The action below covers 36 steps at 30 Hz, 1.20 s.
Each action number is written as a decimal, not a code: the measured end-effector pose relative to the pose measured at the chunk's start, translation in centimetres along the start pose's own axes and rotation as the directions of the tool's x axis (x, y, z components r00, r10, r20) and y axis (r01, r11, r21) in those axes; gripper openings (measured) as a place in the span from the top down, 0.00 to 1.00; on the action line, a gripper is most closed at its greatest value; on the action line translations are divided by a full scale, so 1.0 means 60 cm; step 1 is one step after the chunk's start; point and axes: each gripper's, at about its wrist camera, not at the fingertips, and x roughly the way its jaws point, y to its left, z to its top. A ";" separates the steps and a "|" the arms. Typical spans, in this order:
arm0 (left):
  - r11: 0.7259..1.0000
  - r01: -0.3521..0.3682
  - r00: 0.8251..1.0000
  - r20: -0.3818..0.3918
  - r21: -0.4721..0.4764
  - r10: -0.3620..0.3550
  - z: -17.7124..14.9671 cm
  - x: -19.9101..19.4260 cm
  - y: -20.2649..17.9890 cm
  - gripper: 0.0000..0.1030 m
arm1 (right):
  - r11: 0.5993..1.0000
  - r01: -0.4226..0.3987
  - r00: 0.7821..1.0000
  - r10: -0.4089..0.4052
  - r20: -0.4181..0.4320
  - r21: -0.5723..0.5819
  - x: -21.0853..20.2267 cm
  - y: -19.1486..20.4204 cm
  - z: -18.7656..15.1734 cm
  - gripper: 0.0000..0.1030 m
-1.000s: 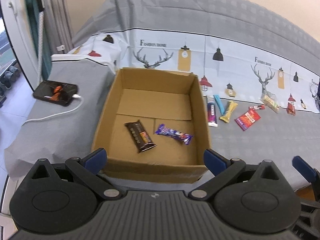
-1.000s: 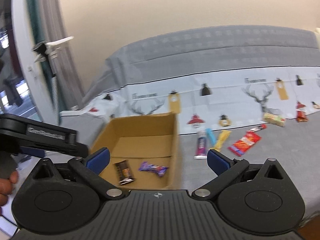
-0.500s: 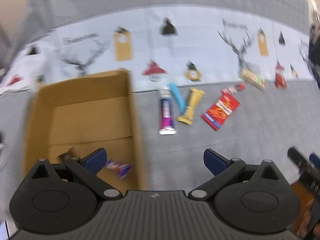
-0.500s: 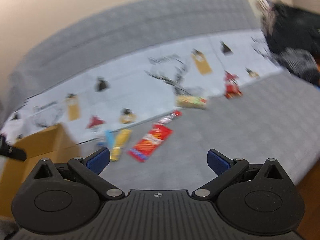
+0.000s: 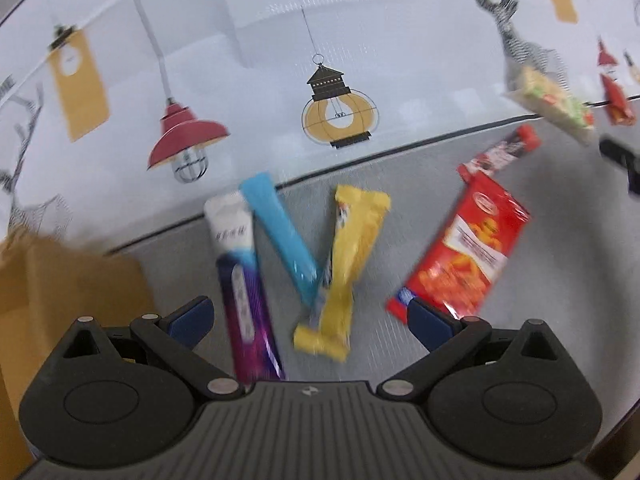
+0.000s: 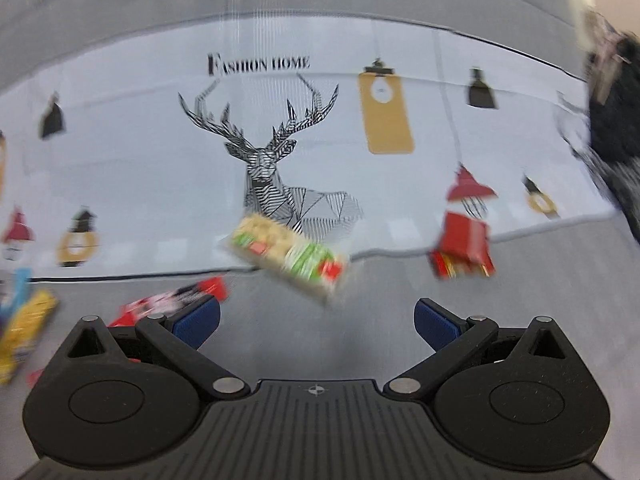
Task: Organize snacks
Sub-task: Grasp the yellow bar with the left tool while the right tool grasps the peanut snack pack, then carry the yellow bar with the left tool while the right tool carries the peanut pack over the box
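In the left wrist view, the corner of a cardboard box (image 5: 60, 280) sits at the far left on the grey cloth (image 5: 540, 300). Just right of it lies a purple-and-white snack stick (image 5: 240, 280), with a light blue packet (image 5: 280, 240) leaning across beside it and a yellow bar (image 5: 344, 264) touching the blue packet's lower end. Further right lies a red snack bag (image 5: 464, 252), with a small red-and-white bar (image 5: 500, 154) at its upper end and a clear-wrapped pale bar (image 5: 552, 104) beyond that. The left gripper (image 5: 306, 314) hovers over the purple stick and yellow bar, its blue-tipped fingers (image 5: 190, 314) spread wide and released, holding nothing. In the blurred right wrist view, the yellow bar (image 6: 24, 328) shows at the left edge, then the small red-and-white bar (image 6: 172, 300), then the clear-wrapped pale bar (image 6: 288, 256) below the printed deer, and a red packet (image 6: 464, 244) to the right. The right gripper (image 6: 316, 318) is likewise released, fingers (image 6: 436, 322) apart and empty, facing the clear-wrapped bar.
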 end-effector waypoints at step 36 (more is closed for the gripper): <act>0.970 0.223 0.951 0.241 -0.101 -0.193 -0.222 -0.282 0.083 0.89 | 0.968 -0.180 0.974 0.151 0.168 0.176 -0.312 0.081 -0.064 0.63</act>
